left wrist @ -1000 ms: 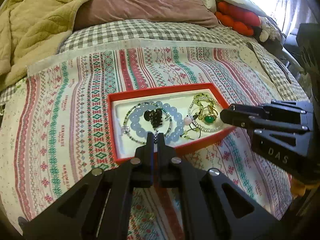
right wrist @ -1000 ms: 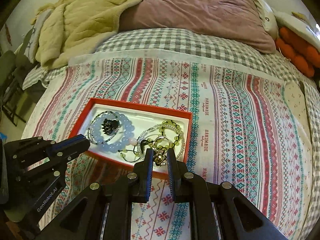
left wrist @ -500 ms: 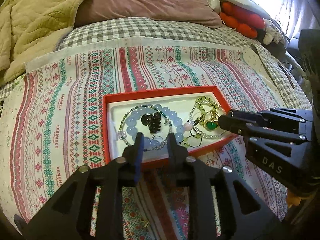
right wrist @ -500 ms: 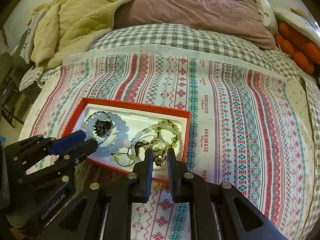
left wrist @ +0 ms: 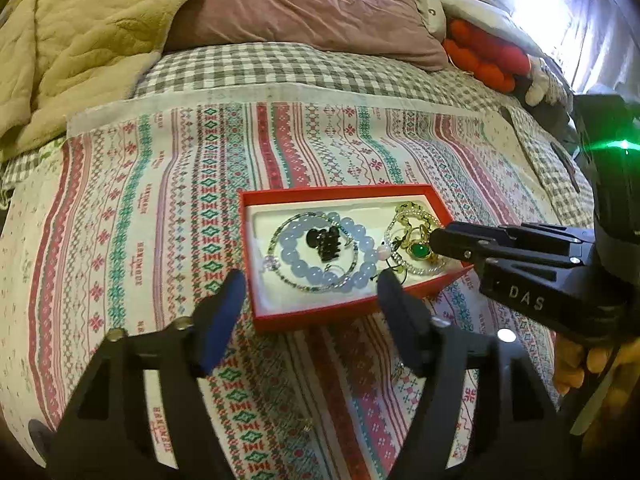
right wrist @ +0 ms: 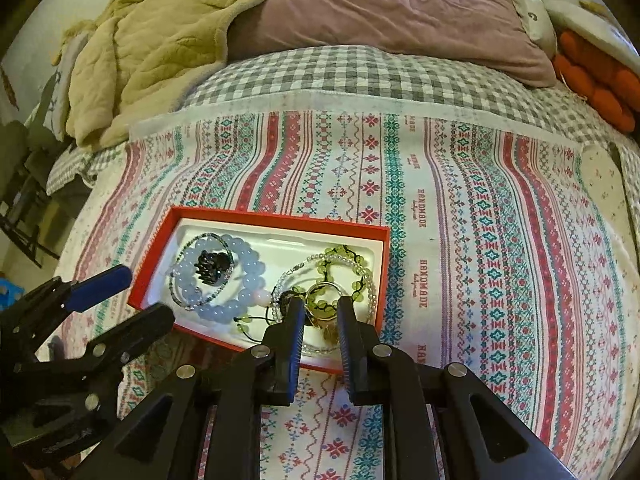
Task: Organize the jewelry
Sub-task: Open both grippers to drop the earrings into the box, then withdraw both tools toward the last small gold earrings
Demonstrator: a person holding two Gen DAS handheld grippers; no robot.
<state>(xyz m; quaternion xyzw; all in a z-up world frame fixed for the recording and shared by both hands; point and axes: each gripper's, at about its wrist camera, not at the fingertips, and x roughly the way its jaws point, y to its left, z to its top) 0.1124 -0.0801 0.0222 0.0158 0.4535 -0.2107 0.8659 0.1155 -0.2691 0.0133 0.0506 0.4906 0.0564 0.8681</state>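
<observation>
Bed point(right wrist: 360, 76) w/ checked sheet, striped patterned cloth point(right wrist: 460, 208) on top, mauve pillow point(right wrist: 392, 4), tan quilt point(right wrist: 152, 40); bright window point(left wrist: 548, 4) far right.

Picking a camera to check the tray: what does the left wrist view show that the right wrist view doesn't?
Only the left wrist view shows the ring's green stone and a hand gripping the right gripper. Only the right wrist view shows a gold ring between those narrow jaws. Both show the red tray, blue bead bracelet and open left gripper.
</observation>
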